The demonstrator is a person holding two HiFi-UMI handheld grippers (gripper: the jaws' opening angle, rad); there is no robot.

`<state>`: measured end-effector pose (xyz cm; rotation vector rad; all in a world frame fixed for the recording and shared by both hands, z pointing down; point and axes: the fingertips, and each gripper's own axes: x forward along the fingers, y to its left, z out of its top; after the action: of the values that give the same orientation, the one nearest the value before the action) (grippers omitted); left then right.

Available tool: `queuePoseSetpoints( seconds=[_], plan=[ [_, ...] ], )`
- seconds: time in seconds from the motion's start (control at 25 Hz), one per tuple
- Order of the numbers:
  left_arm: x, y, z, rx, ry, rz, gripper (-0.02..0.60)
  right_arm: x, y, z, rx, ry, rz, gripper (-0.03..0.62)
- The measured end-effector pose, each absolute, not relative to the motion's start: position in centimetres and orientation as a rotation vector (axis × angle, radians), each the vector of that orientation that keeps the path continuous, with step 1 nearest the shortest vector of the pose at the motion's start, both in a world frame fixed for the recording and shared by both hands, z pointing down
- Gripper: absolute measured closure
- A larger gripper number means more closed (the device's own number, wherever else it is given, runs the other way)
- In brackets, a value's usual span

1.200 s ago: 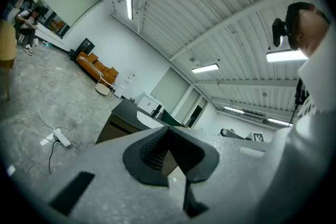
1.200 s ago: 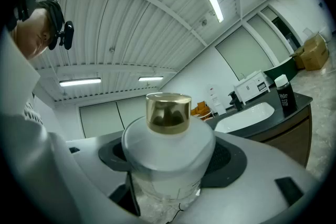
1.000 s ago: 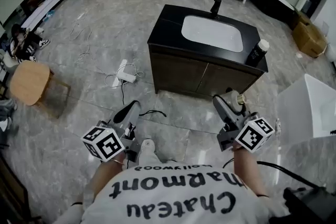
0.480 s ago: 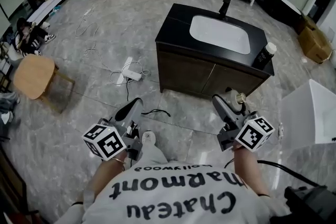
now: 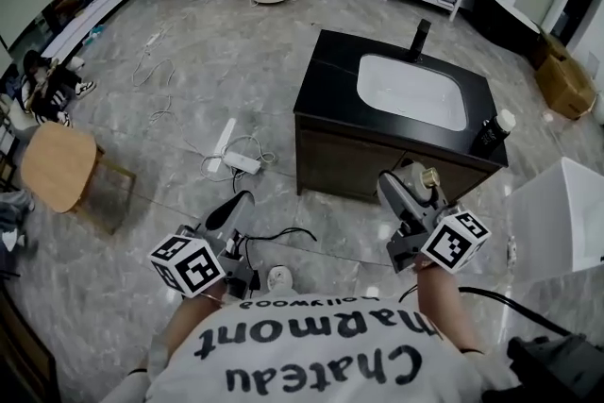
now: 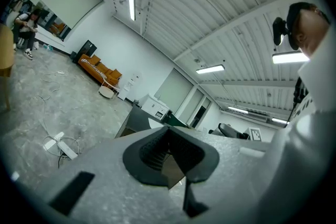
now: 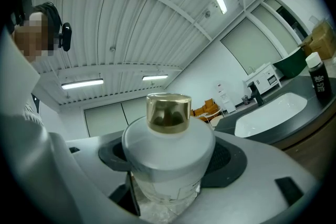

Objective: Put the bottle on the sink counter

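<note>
Looking along the right hand-held gripper [image 7: 169,165], unlike overhead, shows jaws clamping the bottle [image 7: 168,136]; the left hand-held gripper [image 6: 169,157] is closed.

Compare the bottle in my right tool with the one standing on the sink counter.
The held bottle is squat and whitish with a gold cap; the black bottle is slim with a white cap. The held bottle is clamped in the right tool, short of the counter; the black bottle stands on the counter's right front corner, beside the basin. Both are capped.
</note>
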<state>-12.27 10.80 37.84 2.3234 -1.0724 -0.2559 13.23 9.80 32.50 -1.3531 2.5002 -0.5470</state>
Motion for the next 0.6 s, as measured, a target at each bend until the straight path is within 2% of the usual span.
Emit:
queuePoseSetpoints(
  seconds=[0.6],
  plan=[
    [-19.1, -2.0, 35.1, 2.408, -1.039, -0.282, 0.566, 6.7, -1.5, 31.8, -1.398, 2.463, -0.51, 0.249]
  ],
)
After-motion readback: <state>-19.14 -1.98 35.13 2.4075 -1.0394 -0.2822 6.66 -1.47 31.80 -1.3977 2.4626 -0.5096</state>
